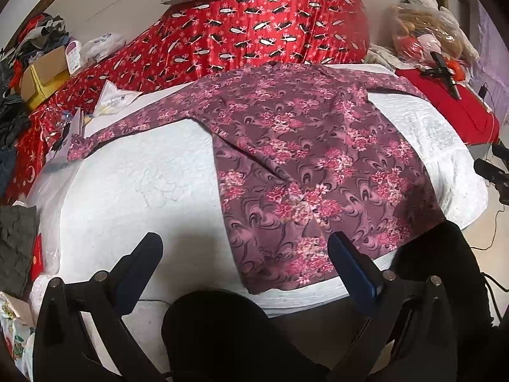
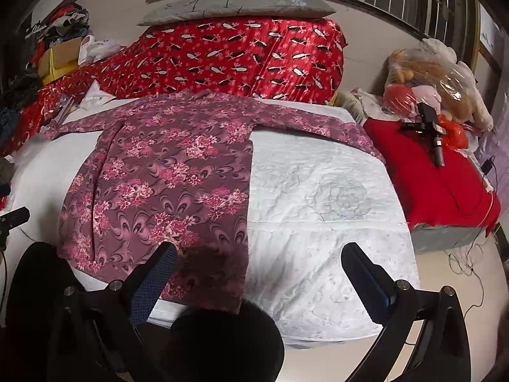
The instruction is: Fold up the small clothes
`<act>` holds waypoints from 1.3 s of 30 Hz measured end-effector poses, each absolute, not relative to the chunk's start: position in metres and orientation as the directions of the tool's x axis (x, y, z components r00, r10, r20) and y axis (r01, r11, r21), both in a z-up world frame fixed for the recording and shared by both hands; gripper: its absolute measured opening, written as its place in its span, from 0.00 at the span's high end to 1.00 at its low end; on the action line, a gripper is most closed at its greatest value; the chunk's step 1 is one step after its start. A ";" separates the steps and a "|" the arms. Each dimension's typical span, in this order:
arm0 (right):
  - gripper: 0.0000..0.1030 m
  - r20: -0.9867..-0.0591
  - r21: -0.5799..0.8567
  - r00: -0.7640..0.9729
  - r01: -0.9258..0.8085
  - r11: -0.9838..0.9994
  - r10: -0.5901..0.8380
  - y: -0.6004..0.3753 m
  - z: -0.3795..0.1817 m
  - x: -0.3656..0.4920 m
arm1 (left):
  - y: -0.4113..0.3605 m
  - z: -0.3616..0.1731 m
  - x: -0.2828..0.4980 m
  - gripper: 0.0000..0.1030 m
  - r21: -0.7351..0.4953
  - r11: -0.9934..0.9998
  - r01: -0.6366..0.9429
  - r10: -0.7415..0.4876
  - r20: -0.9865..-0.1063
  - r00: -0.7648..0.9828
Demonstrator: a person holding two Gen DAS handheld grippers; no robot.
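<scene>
Nearest us, both grippers hang above the near edge of the bed, jaws spread wide w/ nothing between them: left gripper (image 1: 245, 253) over the bare white quilt (image 1: 133, 191) just left of the shirt hem, right gripper (image 2: 259, 262) over the hem's right corner.

Past them lies the floral long-sleeved shirt (image 1: 302, 159), spread flat on the quilt, not yet folded. Its long axis runs near-to-far: hem toward us, collar at the far end by the red patterned duvet (image 1: 264, 31). Sleeves stretch out left and right across the far part; the left sleeve (image 1: 127, 127) slants back toward the near-left, its cuff close to some papers (image 1: 111, 97).

Risks, as we judge them:
- We pinch quilt along w/ the thin shirt fabric, so the fold drags the bedding up.
- A diagonal crease runs thru the body; folding over it would set in wrinkles.
- Hem sits right at the bed's near edge, so a tug toward us could slide the shirt off.
- Left sleeve may snag the papers when swung in.
- Uneven lift btw the two sides gives a skewed fold.
</scene>
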State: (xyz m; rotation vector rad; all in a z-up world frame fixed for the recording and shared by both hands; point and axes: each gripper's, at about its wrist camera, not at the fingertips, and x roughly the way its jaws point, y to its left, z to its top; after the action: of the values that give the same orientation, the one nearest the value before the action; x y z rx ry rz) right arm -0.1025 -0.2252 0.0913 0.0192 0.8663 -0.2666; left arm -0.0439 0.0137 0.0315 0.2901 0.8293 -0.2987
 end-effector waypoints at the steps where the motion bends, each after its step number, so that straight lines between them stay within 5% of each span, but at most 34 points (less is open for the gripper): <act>1: 0.00 -0.754 -0.089 0.617 0.245 0.965 -0.226 -0.227 0.092 -0.102 | 0.013 0.032 -0.043 0.00 0.133 0.920 0.368 -0.146 -0.755 0.639; 39: 0.01 -0.774 -0.030 0.606 0.257 0.966 -0.185 -0.239 0.088 -0.097 | 0.003 0.034 -0.030 0.00 0.048 0.936 0.350 -0.180 -0.789 0.587</act>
State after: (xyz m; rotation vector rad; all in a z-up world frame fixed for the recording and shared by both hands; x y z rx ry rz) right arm -0.0973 -0.2388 0.0875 0.0875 0.8840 -0.2559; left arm -0.0298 0.0027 0.0335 0.2067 0.8926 -0.3111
